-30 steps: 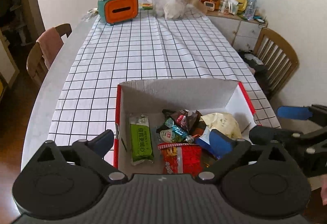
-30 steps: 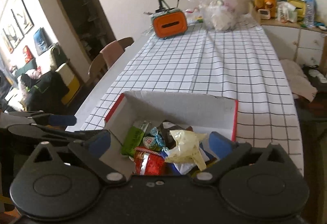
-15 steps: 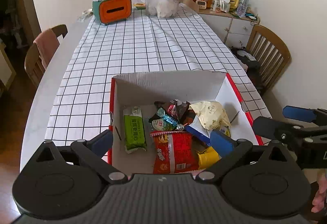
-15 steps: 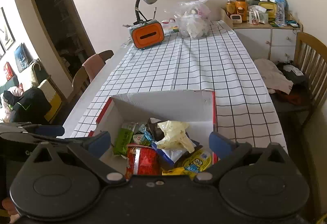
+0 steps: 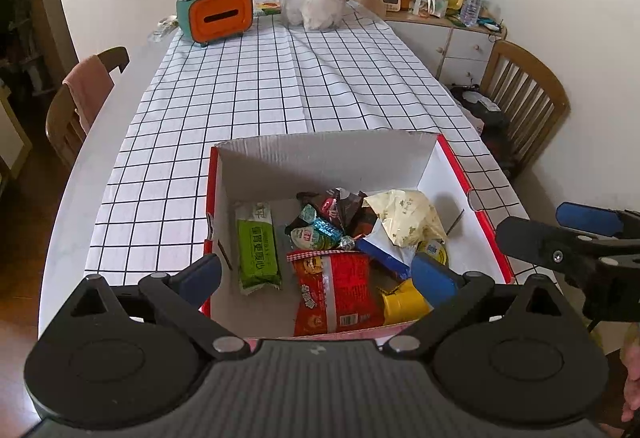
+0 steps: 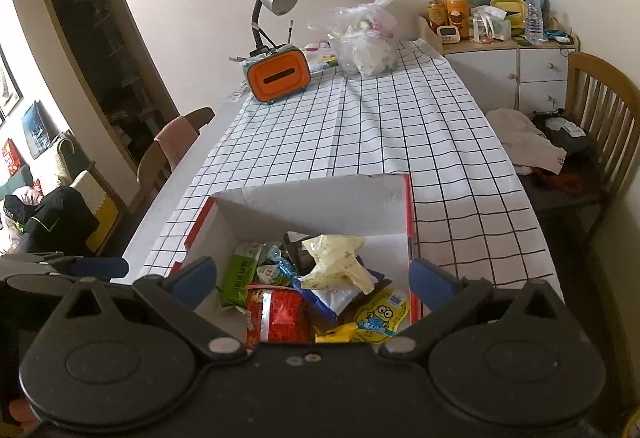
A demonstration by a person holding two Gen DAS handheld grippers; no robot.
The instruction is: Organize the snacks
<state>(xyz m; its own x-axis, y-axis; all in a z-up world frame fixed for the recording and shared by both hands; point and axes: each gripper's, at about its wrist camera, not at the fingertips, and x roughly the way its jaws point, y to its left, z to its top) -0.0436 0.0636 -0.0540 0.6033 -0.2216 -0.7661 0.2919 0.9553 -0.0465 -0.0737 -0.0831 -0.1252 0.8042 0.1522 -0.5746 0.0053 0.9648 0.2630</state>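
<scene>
Left gripper spread wide, holding nothing — right gripper likewise gaping and empty. Both hover over the box, snacks piled toward its 3 o'clock side, green bar apart at 9 — seemingly flat.

Snack box at near end of table, snacks piled inside.
Wafer pack lies left in box, chip bag near front, crumpled wrapper right; tissue holder and plastic bag at far end.
</scene>
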